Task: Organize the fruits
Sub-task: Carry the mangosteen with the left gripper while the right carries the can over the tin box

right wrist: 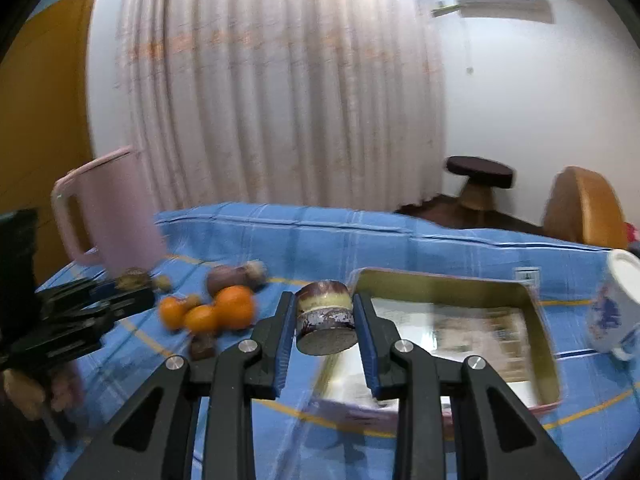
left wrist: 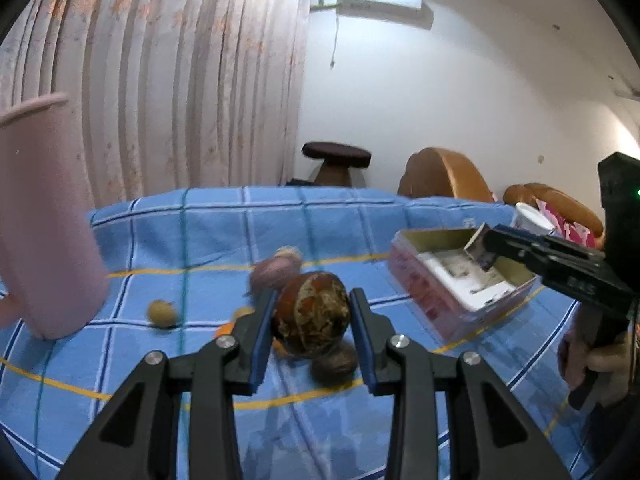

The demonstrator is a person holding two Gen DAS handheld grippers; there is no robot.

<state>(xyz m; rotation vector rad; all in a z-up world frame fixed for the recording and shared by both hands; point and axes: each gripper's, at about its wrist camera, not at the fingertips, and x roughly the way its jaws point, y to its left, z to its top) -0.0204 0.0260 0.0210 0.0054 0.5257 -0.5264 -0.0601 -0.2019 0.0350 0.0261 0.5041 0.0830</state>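
Oranges [right wrist: 216, 310] & pink jug [right wrist: 108, 216] motion-blurred; mug [right wrist: 614, 304] cut off at right edge.

This was a room in a home, most likely a living or dining room. A table wore a blue checked tablecloth [left wrist: 240, 216] crossed by yellow and white lines, and behind it hung long pale curtains [left wrist: 180, 80] printed with faded orange flowers. A wall-mounted air conditioner [left wrist: 384, 0] sat high on the plain white wall. A round dark-cushioned stool [right wrist: 479, 172] stood in the corner, near orange-brown chair backs [left wrist: 444, 176]. A pink plastic pitcher [right wrist: 108, 208] and a white mug [right wrist: 616, 304] with blue decoration stood on the cloth.
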